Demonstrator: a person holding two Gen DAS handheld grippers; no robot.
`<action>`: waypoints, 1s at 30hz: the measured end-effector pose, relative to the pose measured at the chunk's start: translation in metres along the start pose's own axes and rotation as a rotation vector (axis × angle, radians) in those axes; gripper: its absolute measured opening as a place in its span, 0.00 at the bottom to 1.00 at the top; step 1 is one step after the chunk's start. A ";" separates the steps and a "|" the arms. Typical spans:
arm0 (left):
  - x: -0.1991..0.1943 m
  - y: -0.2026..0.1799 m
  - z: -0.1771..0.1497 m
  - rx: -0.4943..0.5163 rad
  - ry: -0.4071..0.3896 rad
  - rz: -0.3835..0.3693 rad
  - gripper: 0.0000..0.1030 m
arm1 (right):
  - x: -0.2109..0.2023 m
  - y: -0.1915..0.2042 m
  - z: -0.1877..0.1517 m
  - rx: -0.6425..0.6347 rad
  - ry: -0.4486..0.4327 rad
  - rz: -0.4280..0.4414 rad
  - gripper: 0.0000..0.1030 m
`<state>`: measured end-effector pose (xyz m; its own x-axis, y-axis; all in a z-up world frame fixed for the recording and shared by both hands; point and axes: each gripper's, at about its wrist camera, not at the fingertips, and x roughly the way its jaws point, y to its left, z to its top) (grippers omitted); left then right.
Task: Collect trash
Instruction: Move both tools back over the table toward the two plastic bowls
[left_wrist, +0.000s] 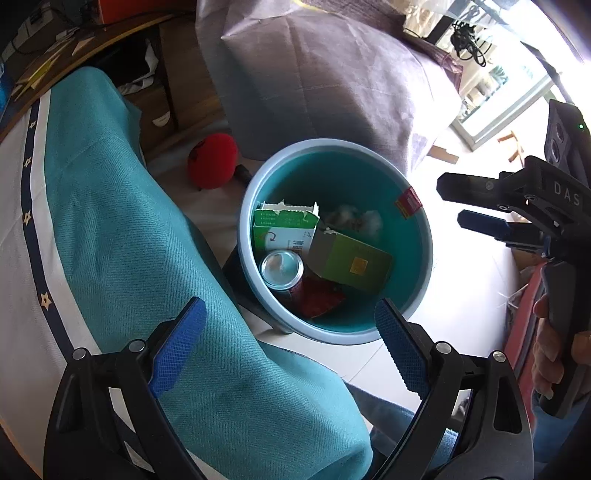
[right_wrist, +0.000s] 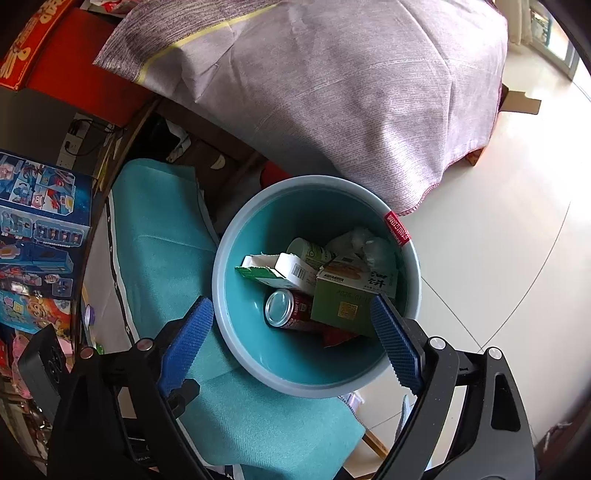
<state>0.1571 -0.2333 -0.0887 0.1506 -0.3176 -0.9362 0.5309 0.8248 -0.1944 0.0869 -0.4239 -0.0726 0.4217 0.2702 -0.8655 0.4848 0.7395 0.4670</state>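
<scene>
Both grippers spread wide and empty above the teal bin (right_wrist: 229, 325): right gripper (right_wrist: 291, 343) just over its near rim, left gripper (left_wrist: 291, 347) beside it over a teal cloth (left_wrist: 122, 229). Inside the bin, the trash: a red can (right_wrist: 286, 308) on its side, an olive-green box (right_wrist: 341, 308), a torn white-and-green carton (right_wrist: 280, 271), crumpled paper (right_wrist: 364, 242). Bin standing on pale floor (right_wrist: 480, 240) against a grey-covered bed (right_wrist: 332, 92).

Inside the teal bin (right_wrist: 258, 354), a red can (right_wrist: 291, 310) lies half buried under an olive carton (right_wrist: 343, 306). The bin's base is hidden behind a teal cloth (left_wrist: 155, 236). The window (left_wrist: 517, 92) is washed out by glare.
</scene>
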 end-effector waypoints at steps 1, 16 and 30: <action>-0.002 0.001 -0.001 -0.002 -0.004 -0.002 0.90 | 0.000 0.003 -0.001 -0.003 0.001 -0.002 0.81; -0.038 0.042 -0.030 -0.061 -0.065 -0.013 0.91 | 0.005 0.054 -0.027 -0.076 0.019 -0.028 0.81; -0.072 0.143 -0.080 -0.263 -0.128 -0.010 0.91 | 0.045 0.161 -0.060 -0.254 0.106 -0.054 0.81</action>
<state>0.1560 -0.0551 -0.0722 0.2594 -0.3688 -0.8926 0.3011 0.9090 -0.2881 0.1376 -0.2560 -0.0471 0.3115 0.2796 -0.9082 0.2914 0.8816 0.3713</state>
